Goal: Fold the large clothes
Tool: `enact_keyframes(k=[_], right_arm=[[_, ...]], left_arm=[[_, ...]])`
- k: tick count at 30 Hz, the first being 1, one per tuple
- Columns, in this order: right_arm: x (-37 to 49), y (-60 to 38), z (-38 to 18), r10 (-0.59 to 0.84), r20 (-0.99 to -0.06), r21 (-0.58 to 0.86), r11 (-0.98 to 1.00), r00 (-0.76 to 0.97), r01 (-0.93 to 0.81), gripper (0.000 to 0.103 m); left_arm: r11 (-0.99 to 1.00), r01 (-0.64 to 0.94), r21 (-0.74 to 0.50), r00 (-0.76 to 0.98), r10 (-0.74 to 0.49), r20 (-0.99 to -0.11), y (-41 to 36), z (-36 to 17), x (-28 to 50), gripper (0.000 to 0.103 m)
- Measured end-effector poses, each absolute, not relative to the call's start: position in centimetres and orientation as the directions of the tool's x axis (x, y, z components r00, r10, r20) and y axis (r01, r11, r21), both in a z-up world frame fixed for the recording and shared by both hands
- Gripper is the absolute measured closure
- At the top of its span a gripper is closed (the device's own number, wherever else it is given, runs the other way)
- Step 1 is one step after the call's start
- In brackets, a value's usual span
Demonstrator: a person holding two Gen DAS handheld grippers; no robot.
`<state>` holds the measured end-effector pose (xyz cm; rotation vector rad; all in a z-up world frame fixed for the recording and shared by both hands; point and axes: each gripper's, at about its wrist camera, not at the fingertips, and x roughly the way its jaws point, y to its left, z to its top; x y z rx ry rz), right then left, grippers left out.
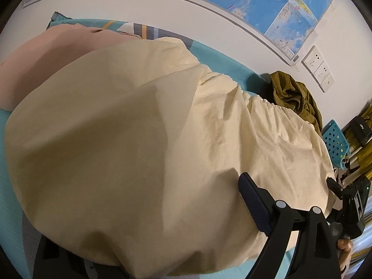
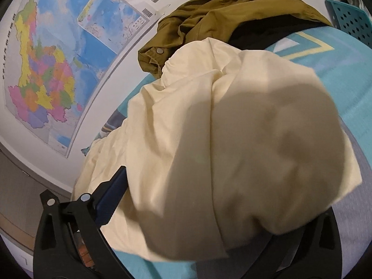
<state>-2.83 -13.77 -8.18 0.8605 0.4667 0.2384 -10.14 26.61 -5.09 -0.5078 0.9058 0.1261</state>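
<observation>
While draped, cream garment (image 2: 232, 139) between jaws

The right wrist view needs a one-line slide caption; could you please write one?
Cream garment bunched over the open right gripper on a teal bed, olive jacket behind.

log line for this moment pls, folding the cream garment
stage: mid-fold | cream garment: on bed, draped over both grippers' fingers | right gripper: open, cloth between fingers | left gripper: state unclear | olive jacket: unfolded behind
</observation>
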Motion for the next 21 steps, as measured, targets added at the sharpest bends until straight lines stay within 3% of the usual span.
enact_keyframes(k=[4, 13, 17, 21], right_arm=[[-1.9, -13.3, -7.8, 0.371, -0.303, 0.757, 0.653, 0.878, -0.015, 0.004], [-0.9, -12.8, -7.4, 0.383, -0.295, 0.737, 0.674, 0.876, -0.046, 0.007], [-0.5, -12.7, -7.6, 0.395, -0.295, 0.729, 0.682, 0.870, -0.063, 0.032], [-0.3, -13.0, -7.9, 0.447, -0.275, 0.751, 0.653, 0.851, -0.100, 0.047]], left_arm=[[0.876, -0.298, -0.378, 0.627, -0.119, -0.770, 26.6, -5.2, -9.6, 0.007], [0.863, -0.329, -0.384, 0.642, -0.094, -0.761, 27.1, -5.4, -8.2, 0.007], [0.872, -0.336, -0.355, 0.632, -0.071, -0.772, 26.9, -5.3, -7.7, 0.007], [0.873, -0.365, -0.323, 0.620, -0.031, -0.784, 26.9, -5.1, -8.0, 0.033]])
